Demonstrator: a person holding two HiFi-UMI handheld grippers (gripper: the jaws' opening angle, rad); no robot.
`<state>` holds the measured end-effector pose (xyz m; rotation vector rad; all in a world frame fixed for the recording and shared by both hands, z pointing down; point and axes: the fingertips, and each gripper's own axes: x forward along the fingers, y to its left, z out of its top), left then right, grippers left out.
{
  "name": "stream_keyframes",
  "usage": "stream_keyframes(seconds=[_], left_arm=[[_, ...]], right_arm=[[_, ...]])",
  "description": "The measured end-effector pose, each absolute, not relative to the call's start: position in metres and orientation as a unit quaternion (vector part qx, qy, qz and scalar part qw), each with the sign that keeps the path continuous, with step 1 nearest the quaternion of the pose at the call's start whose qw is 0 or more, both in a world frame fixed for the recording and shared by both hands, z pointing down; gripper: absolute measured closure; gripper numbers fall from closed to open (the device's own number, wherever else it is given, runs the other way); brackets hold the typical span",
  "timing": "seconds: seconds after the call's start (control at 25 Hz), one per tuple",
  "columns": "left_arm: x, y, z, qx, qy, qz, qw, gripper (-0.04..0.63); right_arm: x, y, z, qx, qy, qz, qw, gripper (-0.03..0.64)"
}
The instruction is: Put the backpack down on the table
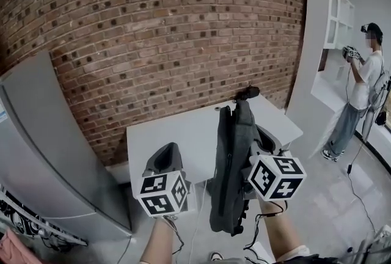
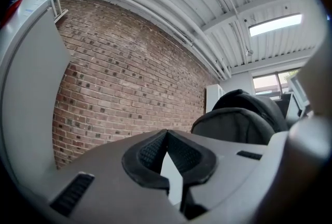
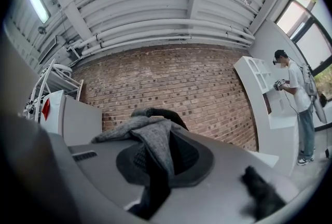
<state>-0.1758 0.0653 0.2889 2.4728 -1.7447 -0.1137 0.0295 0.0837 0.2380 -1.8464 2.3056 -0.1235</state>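
Note:
A dark grey backpack (image 1: 231,177) hangs upright in front of the white table (image 1: 177,134), with its top over the table's near edge. My right gripper (image 1: 259,142) is at the pack's right side. In the right gripper view, my right gripper (image 3: 155,153) is shut on a fold of the pack's grey fabric (image 3: 155,137). My left gripper (image 1: 166,162) is held level to the left of the pack, apart from it. In the left gripper view, my left gripper (image 2: 166,134) has its pads meeting at the tips with nothing between them, and the backpack (image 2: 238,119) bulges at the right.
A brick wall (image 1: 159,30) stands behind the table. A tall grey cabinet (image 1: 55,153) is at the left. A white shelf unit (image 1: 324,43) stands at the right, with a person (image 1: 360,91) in front of it. A cable (image 1: 360,195) runs across the floor.

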Motion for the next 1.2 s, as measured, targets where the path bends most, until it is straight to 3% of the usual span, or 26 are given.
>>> stream_keyframes(seconds=[0.72,1.2], left_arm=[[-0.131,-0.022,0.290,0.798,-0.597,-0.044,0.067,0.583],[-0.138,-0.046,0.297,0.785,-0.615,-0.031,0.071,0.583]], right_arm=[[0.078,-0.015,0.224,-0.590,0.800,-0.050,0.094,0.572],[0.098,-0.040,0.229,-0.589,0.800,-0.067,0.092,0.572]])
